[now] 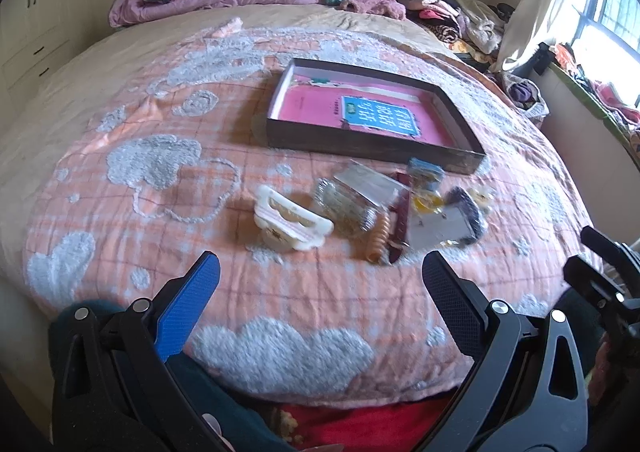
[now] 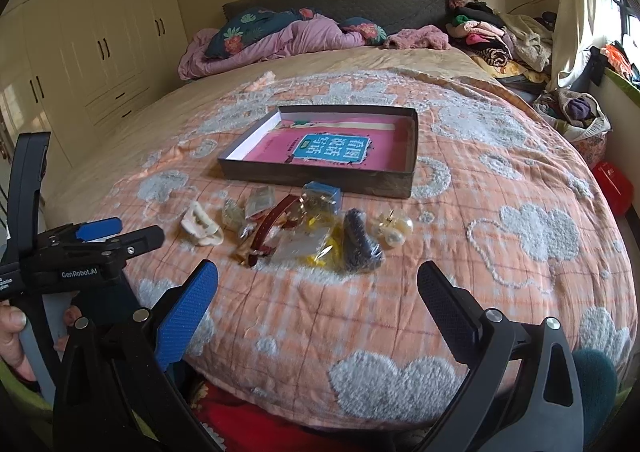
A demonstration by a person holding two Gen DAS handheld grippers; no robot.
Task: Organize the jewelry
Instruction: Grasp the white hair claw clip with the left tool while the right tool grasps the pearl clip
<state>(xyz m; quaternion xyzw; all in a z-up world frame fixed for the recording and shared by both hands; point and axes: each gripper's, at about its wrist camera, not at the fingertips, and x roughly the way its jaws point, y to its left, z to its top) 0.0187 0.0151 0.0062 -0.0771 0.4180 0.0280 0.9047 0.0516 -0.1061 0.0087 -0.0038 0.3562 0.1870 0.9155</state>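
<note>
Hovering: left gripper [image 1: 320, 276] released | right gripper [image 2: 318, 280] released | left gripper's label "GenRobot.AI"

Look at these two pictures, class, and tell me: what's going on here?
A person holds a gripper in each hand over a bed. Both the left gripper and right gripper are open and empty, short of a small heap of jewelry. In it lie a white hair claw, a red strap, pearl earrings and small plastic bags. Behind stands a shallow box with a pink book inside. Nothing has been picked up.
</note>
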